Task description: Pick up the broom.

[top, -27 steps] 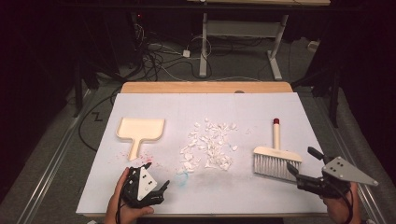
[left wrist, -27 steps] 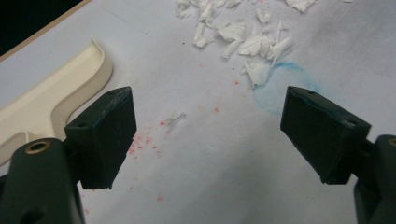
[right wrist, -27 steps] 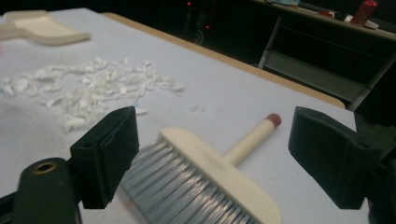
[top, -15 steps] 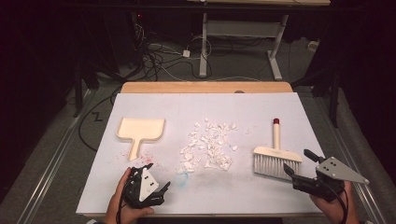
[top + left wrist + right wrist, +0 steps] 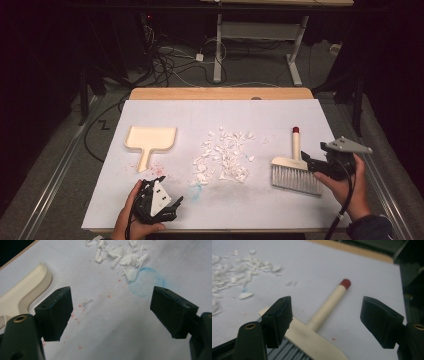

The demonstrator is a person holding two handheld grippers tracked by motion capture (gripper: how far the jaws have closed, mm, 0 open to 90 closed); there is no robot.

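A cream dustpan [image 5: 150,140] lies at the left of the white sheet, its edge also in the left gripper view [image 5: 22,292]. White paper scraps [image 5: 225,155] are piled mid-table. At the right lies a brush [image 5: 295,165] with a cream handle, red tip and grey bristles. My right gripper [image 5: 309,164] hovers open at the brush's right side; its jaws straddle the handle [image 5: 329,305] without touching it. My left gripper [image 5: 167,202] is open near the front edge, below the dustpan, with bare sheet between its jaws [image 5: 111,310].
Red specks and a blue chalk ring [image 5: 147,282] mark the sheet [image 5: 260,210] near the scraps [image 5: 120,255]. A wooden table edge [image 5: 220,93] runs along the back. Cables and desk legs lie on the dark floor beyond.
My right gripper has moved from the front right corner up and left to the brush's handle. The left gripper has stayed about where it was.
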